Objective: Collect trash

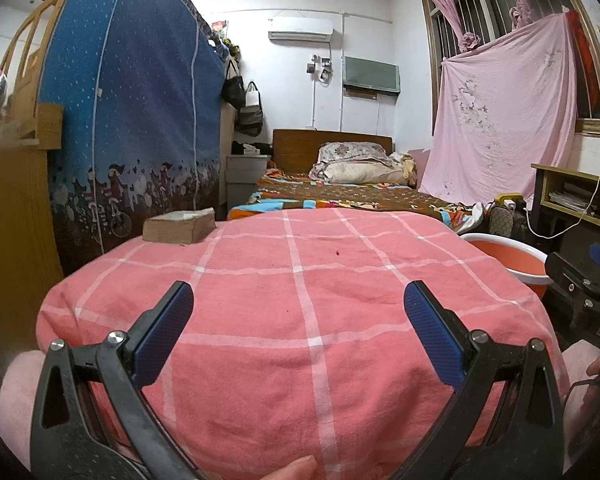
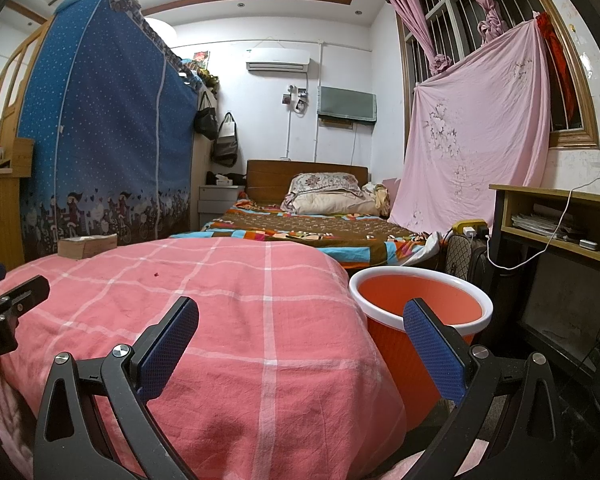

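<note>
Looking over the pink checked cover (image 1: 300,320), I am seeing it filling the near field in both views, its rounded far edge dropping away toward the patterned bed (image 1: 340,196) beyond. On the cover's left far corner a tan block (image 1: 180,226) is sitting, its long axis running roughly left to right along the edge; whether it is a book or a paper stack I cannot tell. A tiny red speck (image 1: 336,254) is lying near the middle of the cover, too small to show any direction. The orange bin (image 2: 420,300) with its white rim is standing just beside the cover's right edge, mouth facing up, with the wooden desk (image 2: 560,216) further right. The blue fabric wardrobe (image 1: 132,100) is closing off the left side.

My left gripper (image 1: 298,332) is hovering above the cover with its jaws spread wide and nothing between them. My right gripper (image 2: 300,344) is also gaping wide and holding nothing; its left finger is lining up over the cover and its right finger (image 2: 432,348) over the bin's near rim.
</note>
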The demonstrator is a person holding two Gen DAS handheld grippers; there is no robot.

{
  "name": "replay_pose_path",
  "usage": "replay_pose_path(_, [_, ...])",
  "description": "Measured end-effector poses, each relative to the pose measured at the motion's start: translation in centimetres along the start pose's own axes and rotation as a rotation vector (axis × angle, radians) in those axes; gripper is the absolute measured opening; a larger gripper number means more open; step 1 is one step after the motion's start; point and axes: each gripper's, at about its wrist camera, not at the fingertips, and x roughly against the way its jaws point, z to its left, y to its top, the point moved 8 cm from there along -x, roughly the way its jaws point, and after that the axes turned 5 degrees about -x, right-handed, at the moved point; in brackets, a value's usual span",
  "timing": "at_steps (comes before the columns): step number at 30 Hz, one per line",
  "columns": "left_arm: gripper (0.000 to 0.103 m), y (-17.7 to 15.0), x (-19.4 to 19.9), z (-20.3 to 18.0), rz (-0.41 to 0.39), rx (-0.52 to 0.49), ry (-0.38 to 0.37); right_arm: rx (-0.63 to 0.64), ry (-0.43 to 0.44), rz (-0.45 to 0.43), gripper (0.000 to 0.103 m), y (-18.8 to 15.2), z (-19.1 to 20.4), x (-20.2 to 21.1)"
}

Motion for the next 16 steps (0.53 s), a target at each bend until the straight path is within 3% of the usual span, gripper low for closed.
replay_pose_path(16, [0.090,0.32,0.15,0.15,0.000,-0.017,0.021,0.003,-0.001,0.004,0.103,-0.25,-0.09,0.16])
